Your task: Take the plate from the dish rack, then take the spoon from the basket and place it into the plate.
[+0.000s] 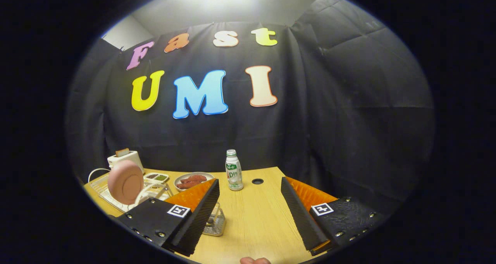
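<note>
Lower left of the frame: pink plate standing on edge in a white wire dish rack, beside a toaster. Likely rigid, light, smooth and breakable; best pinched at the exposed upper rim. Lower centre: gripper with jaws spread wide, holding nothing, bare tabletop between. Just by the left finger, a clear glass container, possibly the basket; spoon not discernible. Beyond: dish of reddish food, bottle.
</note>
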A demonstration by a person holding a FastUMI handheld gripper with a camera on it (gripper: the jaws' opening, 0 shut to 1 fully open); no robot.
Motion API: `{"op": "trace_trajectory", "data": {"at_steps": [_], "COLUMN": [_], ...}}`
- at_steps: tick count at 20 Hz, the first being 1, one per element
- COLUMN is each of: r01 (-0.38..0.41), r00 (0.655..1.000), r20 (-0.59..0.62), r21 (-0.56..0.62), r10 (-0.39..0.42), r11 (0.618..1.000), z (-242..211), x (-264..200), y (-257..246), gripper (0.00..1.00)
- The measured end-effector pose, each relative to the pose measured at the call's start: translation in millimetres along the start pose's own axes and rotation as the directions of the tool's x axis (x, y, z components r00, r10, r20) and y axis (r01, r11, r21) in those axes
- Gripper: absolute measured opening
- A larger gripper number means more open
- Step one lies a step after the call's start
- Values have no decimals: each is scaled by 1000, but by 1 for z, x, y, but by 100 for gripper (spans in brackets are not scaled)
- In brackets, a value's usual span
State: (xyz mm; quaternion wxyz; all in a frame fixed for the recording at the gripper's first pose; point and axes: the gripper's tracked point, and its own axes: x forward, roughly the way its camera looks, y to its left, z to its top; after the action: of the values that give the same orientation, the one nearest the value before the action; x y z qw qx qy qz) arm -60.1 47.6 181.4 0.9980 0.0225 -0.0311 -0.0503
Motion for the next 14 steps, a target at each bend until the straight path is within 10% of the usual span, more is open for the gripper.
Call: {"op": "trace_trajectory", "data": {"at_steps": [6,14], "r01": [-67,-68], "r00": [996,937], "r20": [-56,-340], "r21": [26,39], "r10": [69,77], "r11": [997,997], "z": [63,40], "x": [-19,-18], "y": [96,188], "gripper": [98,98]}}
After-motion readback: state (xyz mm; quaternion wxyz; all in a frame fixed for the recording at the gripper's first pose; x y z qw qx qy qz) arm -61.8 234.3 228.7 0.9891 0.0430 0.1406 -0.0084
